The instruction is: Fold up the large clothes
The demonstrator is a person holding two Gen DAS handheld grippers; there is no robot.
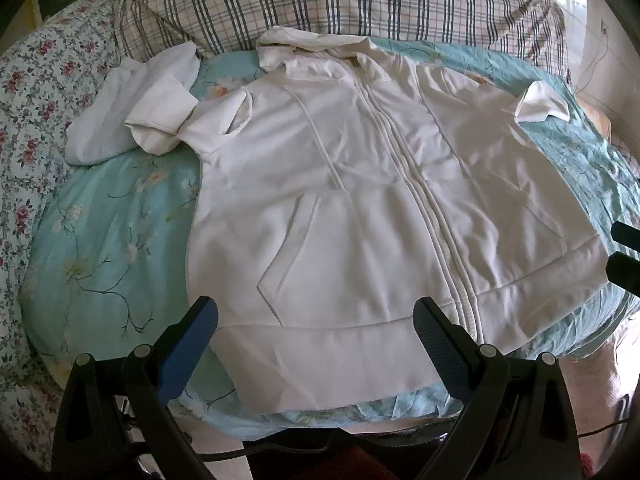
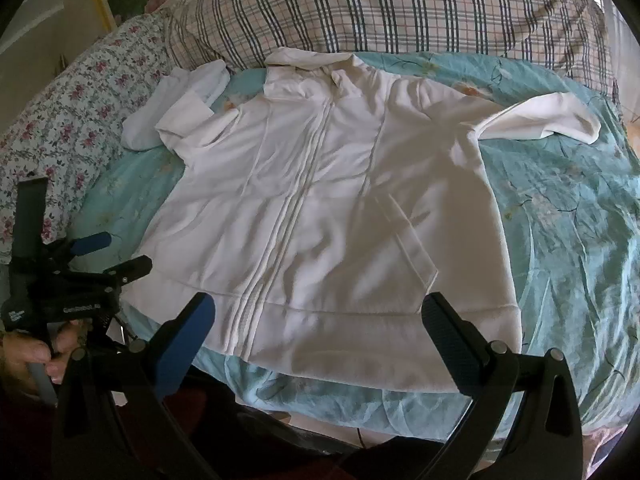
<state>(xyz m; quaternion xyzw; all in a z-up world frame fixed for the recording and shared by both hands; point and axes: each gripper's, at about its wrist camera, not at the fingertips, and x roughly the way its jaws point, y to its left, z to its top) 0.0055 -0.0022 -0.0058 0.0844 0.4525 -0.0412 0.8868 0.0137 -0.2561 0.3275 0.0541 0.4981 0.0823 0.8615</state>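
A white zip-up hoodie (image 1: 360, 200) lies front-up and spread flat on the teal flowered bedsheet (image 1: 112, 232), hood toward the pillows. Its sleeves are bunched at the left shoulder (image 1: 160, 120) and the right shoulder (image 1: 540, 104). My left gripper (image 1: 314, 312) stands open just above the hem's left part, nothing between its fingers. In the right wrist view the hoodie (image 2: 340, 208) fills the middle. My right gripper (image 2: 320, 308) is open over the hem near the right pocket. The left gripper (image 2: 120, 254) shows at the hem's left corner, held by a hand (image 2: 28, 356).
A second white garment (image 1: 104, 120) lies folded beside the left sleeve. A plaid pillow (image 1: 340, 0) runs along the back and a flowered quilt (image 1: 36, 92) along the left. The bed's front edge (image 2: 360, 412) is just below the hem. Bare teal sheet (image 2: 572, 220) lies right of the hoodie.
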